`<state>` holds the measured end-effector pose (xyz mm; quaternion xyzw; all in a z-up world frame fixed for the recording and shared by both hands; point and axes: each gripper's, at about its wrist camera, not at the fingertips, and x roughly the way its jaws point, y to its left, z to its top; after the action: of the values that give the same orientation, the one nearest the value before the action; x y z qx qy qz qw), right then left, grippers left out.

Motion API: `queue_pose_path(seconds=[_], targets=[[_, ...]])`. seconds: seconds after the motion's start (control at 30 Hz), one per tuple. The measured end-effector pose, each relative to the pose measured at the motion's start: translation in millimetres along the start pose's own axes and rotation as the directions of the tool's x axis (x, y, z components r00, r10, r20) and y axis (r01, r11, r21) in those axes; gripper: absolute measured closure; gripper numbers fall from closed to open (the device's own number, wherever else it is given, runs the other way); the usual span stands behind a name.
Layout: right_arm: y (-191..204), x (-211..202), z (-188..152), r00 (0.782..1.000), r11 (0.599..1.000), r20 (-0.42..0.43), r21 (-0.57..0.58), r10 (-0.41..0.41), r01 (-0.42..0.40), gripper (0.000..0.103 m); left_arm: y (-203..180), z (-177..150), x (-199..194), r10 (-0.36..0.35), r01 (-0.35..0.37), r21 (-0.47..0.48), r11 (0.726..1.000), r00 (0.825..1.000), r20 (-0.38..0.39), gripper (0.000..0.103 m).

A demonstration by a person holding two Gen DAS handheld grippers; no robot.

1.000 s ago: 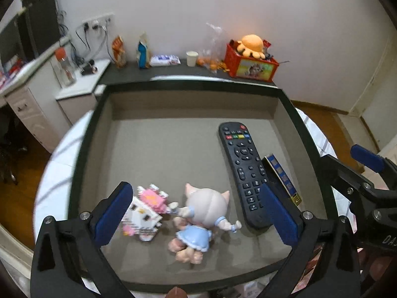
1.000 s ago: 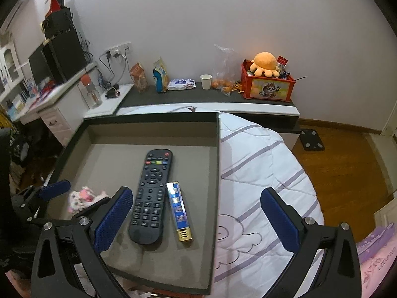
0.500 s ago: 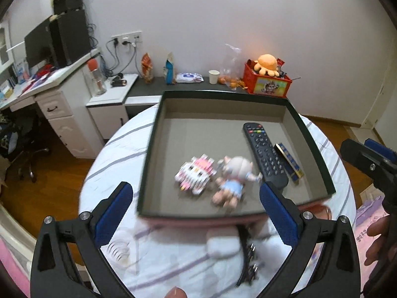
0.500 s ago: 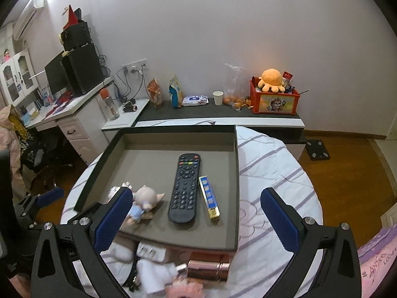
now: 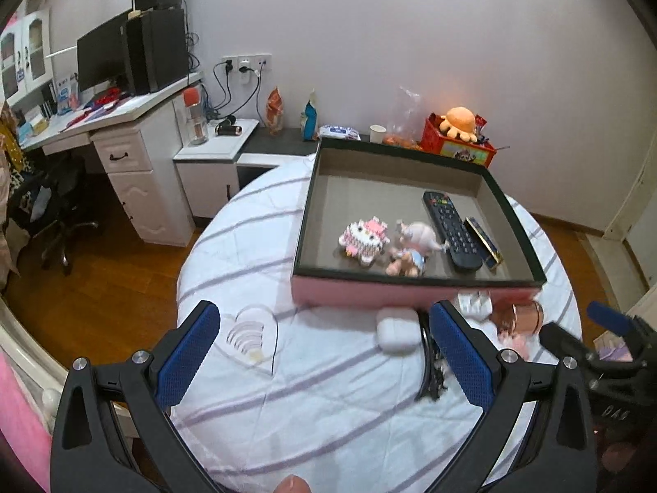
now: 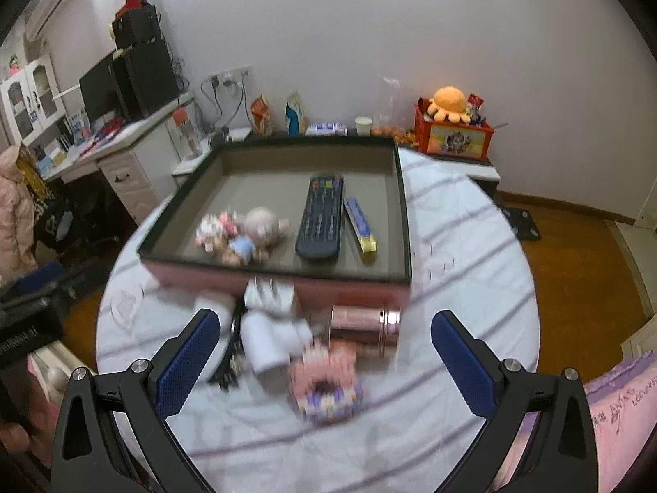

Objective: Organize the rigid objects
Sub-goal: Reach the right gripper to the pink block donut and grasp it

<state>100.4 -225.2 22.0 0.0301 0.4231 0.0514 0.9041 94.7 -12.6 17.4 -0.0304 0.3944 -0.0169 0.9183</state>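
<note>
Shallow box point(image 5: 414, 289), pink outside, dark rim, grey floor, on striped cloth. Inside, L to R: pink/white brick cat figure point(image 5: 364, 237), lying doll point(image 5: 412, 246) w/ pale hair and blue dress touching it, black remote point(image 5: 451, 229) flat lengthwise, blue/gold slim box point(image 5: 483, 241) just beside remote. In front of box, on cloth: white earbud case point(image 5: 396, 334), rose-gold cylinder point(image 6: 363, 324) on its side, pink/purple brick toy point(image 6: 326, 382) (blurred), black cord-like item point(image 5: 429, 369), white plug-like item point(image 6: 269, 293) against box wall.

Soft, even indoor light fills both views, with faint shadows inside the tray point(image 5: 513, 222). A warm glow sits on the wall behind the orange plush point(image 6: 448, 102). The right wrist view is motion-blurred (worst on the pink block toy point(image 6: 326, 382) near the table's front edge). Fisheye bending curves and darkens the corners.
</note>
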Motion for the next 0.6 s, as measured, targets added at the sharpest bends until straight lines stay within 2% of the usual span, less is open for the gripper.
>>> queue_pose_path(seconds=[0.33,0.6], targets=[[-2,0,-40,0.998,1.0,-0.064,0.0,-0.01,0.01,0.0,-1,-31,-3,-0.001,0.001,-0.004,1.0,0.999,-0.041,0.0],[-1,11,-44,0.995,0.999,-0.091,-0.019,-0.034,0.033,0.0,-2,-33,-3,-0.005,0.005,0.0,1.0,0.999,-0.049,0.0]])
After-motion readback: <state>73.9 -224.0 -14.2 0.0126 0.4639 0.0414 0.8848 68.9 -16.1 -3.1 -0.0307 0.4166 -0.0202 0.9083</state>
